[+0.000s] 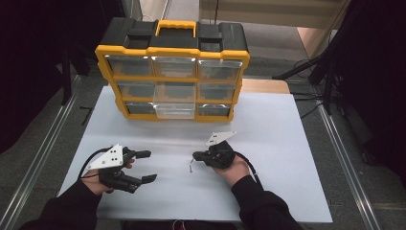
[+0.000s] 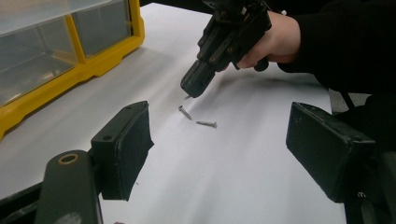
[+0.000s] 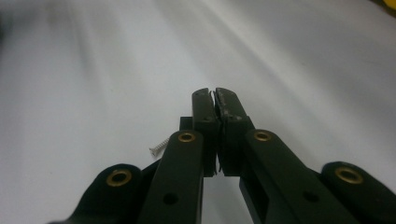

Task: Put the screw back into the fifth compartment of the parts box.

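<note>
Left gripper view shows two small screws lying loose on the white worktop, one near the tip of the right gripper and the second screw just beside the first. A pale sliver shows at the tip of the right gripper's jaws, too small to tell whether it is a third screw. The right gripper points down and toward the screws, tilted, with the person's right hand wrapped around its body; its jaws are clenched together. In the right gripper view the jaws meet with only a thin seam between the pads, and one screw lies flat on the worktop off to their left side, apart from them. In the high view the right gripper sits near the middle of the worktop with the screws just below its tip. The left gripper rests low at the left, held level in the left hand, its jaws spread wide with nothing between them. The yellow drawer box stands at the far edge, its bottom middle drawer pulled out.
</note>
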Demonstrator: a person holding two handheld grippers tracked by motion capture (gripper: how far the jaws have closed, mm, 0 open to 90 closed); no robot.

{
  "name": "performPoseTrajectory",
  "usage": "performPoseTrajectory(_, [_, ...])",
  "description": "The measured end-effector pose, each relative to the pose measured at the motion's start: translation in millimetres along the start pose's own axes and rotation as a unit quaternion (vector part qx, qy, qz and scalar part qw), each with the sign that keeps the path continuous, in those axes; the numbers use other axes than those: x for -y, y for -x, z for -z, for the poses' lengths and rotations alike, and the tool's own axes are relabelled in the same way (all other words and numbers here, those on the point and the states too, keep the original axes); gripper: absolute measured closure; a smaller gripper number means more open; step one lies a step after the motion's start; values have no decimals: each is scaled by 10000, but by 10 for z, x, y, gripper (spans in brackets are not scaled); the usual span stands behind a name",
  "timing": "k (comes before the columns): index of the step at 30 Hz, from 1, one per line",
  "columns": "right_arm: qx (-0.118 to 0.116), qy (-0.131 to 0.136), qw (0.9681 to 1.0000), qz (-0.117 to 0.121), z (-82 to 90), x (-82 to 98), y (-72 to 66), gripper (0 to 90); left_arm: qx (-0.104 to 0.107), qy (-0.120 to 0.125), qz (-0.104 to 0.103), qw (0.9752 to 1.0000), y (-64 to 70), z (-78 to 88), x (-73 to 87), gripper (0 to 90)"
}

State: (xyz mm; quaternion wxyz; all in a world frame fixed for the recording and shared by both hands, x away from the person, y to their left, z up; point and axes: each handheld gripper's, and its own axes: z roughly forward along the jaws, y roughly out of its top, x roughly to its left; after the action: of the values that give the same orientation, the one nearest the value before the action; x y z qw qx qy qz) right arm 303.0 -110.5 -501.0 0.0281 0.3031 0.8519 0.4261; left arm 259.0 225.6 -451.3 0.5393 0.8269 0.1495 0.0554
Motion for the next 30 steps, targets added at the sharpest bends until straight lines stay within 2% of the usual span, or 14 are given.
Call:
performPoseTrajectory(11, [-154, 232, 9995, -147, 74, -106, -49, 893, 12, -12, 42, 10000, -11, 4, -2, 218])
performPoseTrajectory(15, [-152, 304, 9990, -283, 128, -139, -39, 893, 26, 27, 55, 10000, -7, 6, -1, 218])
performPoseTrajectory(19, [-160, 507, 9980, -334, 202, -165, -49, 893, -24, -18, 38, 10000, -15, 8, -1, 217])
performPoseTrajectory(23, [-124, 605, 9974, -381, 258, -188, -69, 894, -44, -114, 171, 9998, -36, 9, 0, 218])
performPoseTrajectory(30, [-87, 671, 9966, -467, 309, -235, -60, 893, -51, -33, 198, 9998, -46, 13, 6, 217])
